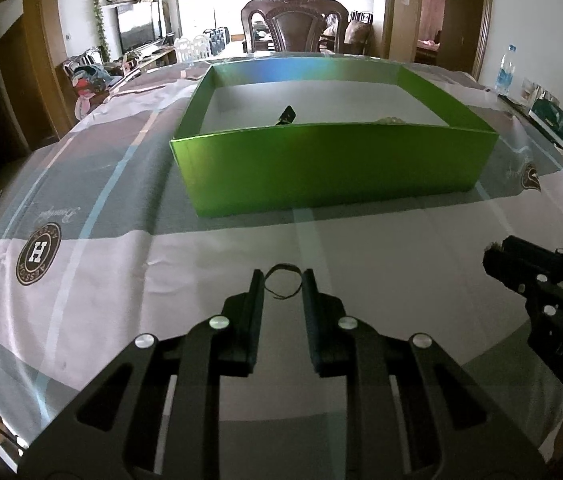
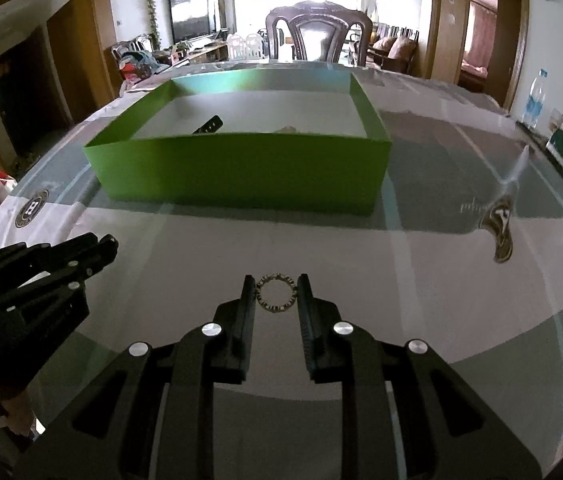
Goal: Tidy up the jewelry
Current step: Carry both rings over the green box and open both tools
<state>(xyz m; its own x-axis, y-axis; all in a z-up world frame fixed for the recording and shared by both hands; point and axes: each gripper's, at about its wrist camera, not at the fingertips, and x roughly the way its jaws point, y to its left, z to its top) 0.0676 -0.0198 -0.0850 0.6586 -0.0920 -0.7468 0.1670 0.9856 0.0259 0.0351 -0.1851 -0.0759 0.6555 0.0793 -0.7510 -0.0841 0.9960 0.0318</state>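
One green box (image 1: 333, 164) on the glass tabletop (image 1: 361, 248), lidless, taken here as the landmark. Inside the box: one dark strap-like piece (image 1: 286, 115) toward its left half, one pale beaded item (image 1: 391, 119) just behind the near wall, mostly hidden.

Two pairs of tongs, both on the near side of the box, well apart from it. Left tongs (image 1: 282, 280) partly open, fingers either side of one thin dark wire loop (image 1: 283, 283) lying on the glass; cannot tell whether the pads touch it, nothing lifted. Right tongs (image 2: 274, 285) likewise partly open, straddling one beaded ring-shaped bracelet (image 2: 275, 293), dark and light segments alternating, flat on the tabletop, not gripped as far as visible.

So, four jewelry pieces counted: two in the box, two outside on its near side.

Beyond the box, one dark carved chair (image 1: 295, 26). To the box's right, at the tabletop's far edge, one clear water bottle (image 2: 534, 98) with a blue label. To the box's left, one round "H" emblem (image 1: 38, 248) on the cloth under the glass.
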